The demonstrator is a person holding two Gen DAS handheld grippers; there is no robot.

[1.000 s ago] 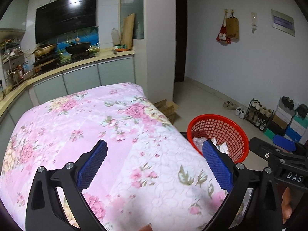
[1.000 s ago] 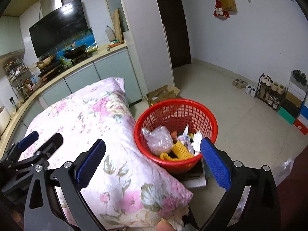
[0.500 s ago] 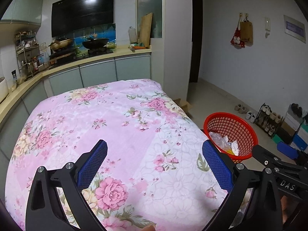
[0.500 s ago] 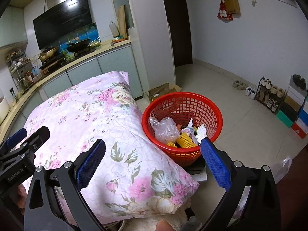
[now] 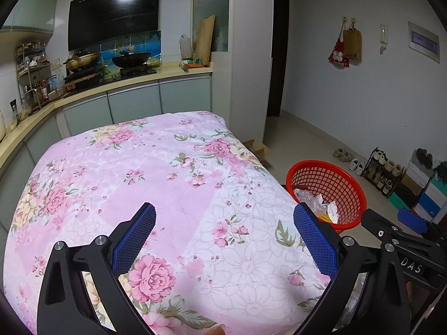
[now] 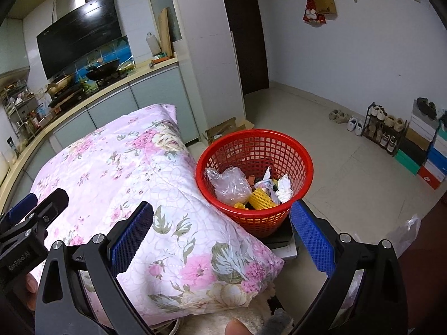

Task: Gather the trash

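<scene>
Pink floral quilt [image 5: 173,195] covers the tabletop, nothing on it; beside its corner, the red basket [image 6: 301,150] sits on stacked boxes [image 6: 282,248].

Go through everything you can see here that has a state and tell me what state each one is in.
left gripper: open, holding nothing
right gripper: open, holding nothing
red basket: upright, partly filled with trash
clear plastic bag: crumpled, inside the basket
yellow foam net: lying in the basket
floral quilt: spread flat, nothing on it
wok: sitting on the stove
</scene>
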